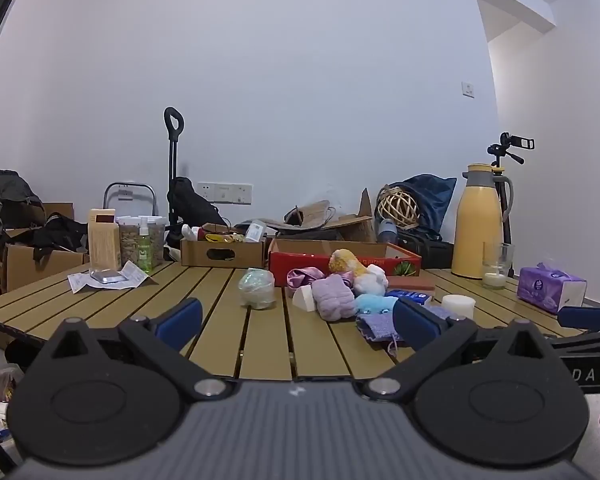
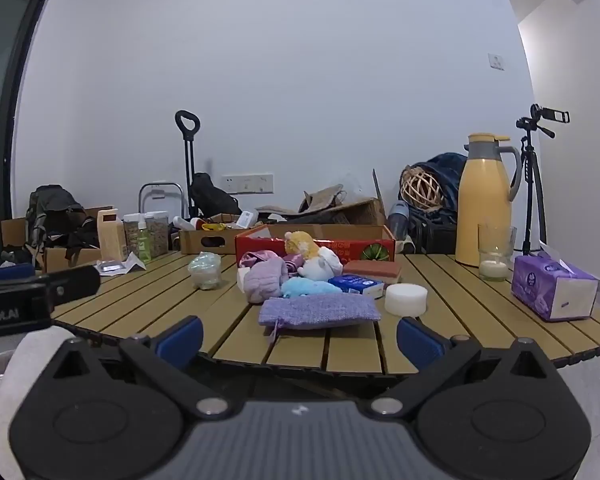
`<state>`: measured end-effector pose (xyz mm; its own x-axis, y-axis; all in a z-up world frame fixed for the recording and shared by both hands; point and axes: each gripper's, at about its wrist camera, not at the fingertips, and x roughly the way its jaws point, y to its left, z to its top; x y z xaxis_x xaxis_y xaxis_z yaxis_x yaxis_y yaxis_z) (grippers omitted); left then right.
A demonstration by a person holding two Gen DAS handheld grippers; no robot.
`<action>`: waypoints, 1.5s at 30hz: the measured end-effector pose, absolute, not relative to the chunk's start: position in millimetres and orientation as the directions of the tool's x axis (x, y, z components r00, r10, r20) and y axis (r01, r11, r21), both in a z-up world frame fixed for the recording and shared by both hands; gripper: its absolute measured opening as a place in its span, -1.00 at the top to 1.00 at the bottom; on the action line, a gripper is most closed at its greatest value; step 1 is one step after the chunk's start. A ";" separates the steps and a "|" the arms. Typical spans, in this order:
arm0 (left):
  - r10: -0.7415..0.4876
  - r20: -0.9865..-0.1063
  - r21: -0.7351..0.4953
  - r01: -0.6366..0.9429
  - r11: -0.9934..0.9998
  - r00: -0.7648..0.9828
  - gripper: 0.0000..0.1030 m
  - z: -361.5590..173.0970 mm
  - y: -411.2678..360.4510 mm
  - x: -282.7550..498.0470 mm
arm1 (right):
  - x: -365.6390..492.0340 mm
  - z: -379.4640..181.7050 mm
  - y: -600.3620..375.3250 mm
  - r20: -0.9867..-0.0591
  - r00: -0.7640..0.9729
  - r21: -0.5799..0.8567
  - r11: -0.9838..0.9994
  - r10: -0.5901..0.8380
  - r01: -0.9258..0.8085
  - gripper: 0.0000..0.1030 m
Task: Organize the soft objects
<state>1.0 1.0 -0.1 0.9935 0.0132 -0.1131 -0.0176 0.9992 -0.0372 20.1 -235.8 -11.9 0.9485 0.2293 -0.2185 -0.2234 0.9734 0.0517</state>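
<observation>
Both tools are hovering at the near edge of the worktop (image 2: pixel 440 304), and nothing is being carried. The left hand-held gripper (image 1: pixel 296 320) is holding its blue pads wide apart and empty, facing the slats; the right hand-held gripper (image 2: pixel 298 338) is likewise spread and empty, sitting just short of the near edge.

Closest to the right one, a woven purple pouch (image 2: pixel 320 310) is lying flat near that edge, a white foam disc (image 2: pixel 405 299) just beside it. Behind them the soft things are sitting in a loose heap around the middle of the worktop: a lilac knitted piece (image 2: pixel 265 282), a light-blue plush (image 2: pixel 308 287), a white and yellow plush toy (image 2: pixel 314 256) and a pink satin scrap (image 2: pixel 260 258). A clear bag (image 2: pixel 206 270) is standing apart, toward the left edge.

The red box (image 2: pixel 316 246) at the far edge is looking like the likely destination, though its inside is hidden. Judging by the untouched heap, sorting is barely beginning, and every soft item is waiting to be moved
</observation>
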 end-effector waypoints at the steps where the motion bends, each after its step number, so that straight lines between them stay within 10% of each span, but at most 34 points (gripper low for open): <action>1: 0.017 -0.112 -0.036 -0.021 0.999 0.994 -1.00 0.0 1.7 1.2 | 19.0 -11.9 -235.4 -0.221 0.948 0.054 0.973 0.230 -0.224 -1.00; 45: -0.011 -0.098 -0.014 0.009 1.000 0.995 -1.00 5.7 -2.3 -1.4 | 20.6 -10.7 -236.5 -0.222 0.952 0.076 0.977 0.210 -0.198 -1.00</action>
